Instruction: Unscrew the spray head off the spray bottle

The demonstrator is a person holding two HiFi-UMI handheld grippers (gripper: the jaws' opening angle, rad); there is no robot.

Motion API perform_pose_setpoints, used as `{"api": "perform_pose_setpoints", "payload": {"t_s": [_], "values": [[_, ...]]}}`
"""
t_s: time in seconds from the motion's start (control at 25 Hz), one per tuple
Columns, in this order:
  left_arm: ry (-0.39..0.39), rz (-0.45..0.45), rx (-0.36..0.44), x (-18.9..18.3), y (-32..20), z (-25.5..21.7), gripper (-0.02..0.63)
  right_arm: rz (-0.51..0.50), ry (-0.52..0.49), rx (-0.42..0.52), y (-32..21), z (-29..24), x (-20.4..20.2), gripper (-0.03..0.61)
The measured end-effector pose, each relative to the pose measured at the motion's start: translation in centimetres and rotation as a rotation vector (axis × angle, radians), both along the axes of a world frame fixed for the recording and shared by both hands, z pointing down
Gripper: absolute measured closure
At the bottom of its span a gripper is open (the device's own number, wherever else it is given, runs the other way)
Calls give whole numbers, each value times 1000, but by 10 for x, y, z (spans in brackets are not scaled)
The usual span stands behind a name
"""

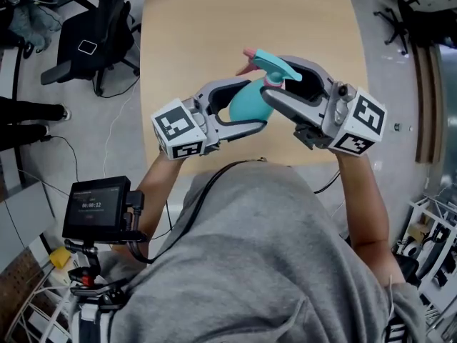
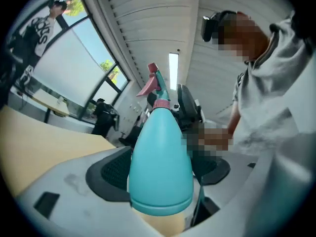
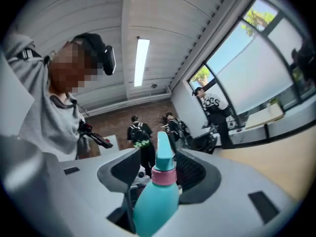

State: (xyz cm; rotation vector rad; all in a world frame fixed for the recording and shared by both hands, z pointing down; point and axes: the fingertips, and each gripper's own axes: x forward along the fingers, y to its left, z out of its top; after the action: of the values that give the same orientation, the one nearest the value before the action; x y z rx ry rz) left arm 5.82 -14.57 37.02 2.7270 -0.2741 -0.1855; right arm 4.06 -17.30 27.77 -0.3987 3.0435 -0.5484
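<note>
Teal spray bottle [image 1: 246, 106] sits clamped in the left tool [image 1: 255, 104], right tool [image 1: 277, 77] slack around its pink collar [image 3: 163, 176], over a table [image 1: 186, 34].

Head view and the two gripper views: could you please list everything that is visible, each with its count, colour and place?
bottle: 1, teal, held in the air over the table's near edge
spray head: 1, teal with pink collar and trigger, on the bottle
table: 1, light wood, in front of the person
chair: 1, black, on the floor left of the table
screen: 1, black, by the person's left elbow
bystanders: at least three, dark clothes, far back in the room
sweater: 1, grey, on the person
left hand-held gripper: 1, grey, closed on the bottle's body
right hand-held gripper: 1, grey, jaws around the spray head, not pressing
</note>
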Motion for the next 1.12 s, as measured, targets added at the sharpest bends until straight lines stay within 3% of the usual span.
{"api": "perform_pose_setpoints", "payload": {"t_s": [0.2, 0.36, 0.4, 0.48, 0.56, 0.68, 0.84, 0.96, 1.12], "values": [[-213, -218, 145, 2, -16, 8, 244, 265, 253, 109, -21, 23, 9, 371], [-348, -308, 287, 14, -15, 10, 244, 445, 388, 170, -33, 34, 19, 373], [-365, -319, 303, 16, -15, 10, 244, 469, 391, 174, -34, 33, 20, 376], [-378, -329, 313, 19, -14, 11, 245, 479, 386, 161, -34, 30, 21, 462], [-369, -320, 302, 19, -12, 13, 244, 452, 397, 157, -31, 30, 18, 466], [-261, -217, 210, 20, -3, 14, 245, 366, 380, 163, -22, 26, 8, 471], [63, 60, -4, 14, 20, -8, 245, 138, 261, 142, 2, 4, -9, 472], [250, 240, -49, 0, 39, -34, 245, -107, 117, 108, 31, -30, -25, 472], [397, 507, -75, -12, 67, -58, 245, -429, -12, 30, 67, -55, -36, 472]]}}
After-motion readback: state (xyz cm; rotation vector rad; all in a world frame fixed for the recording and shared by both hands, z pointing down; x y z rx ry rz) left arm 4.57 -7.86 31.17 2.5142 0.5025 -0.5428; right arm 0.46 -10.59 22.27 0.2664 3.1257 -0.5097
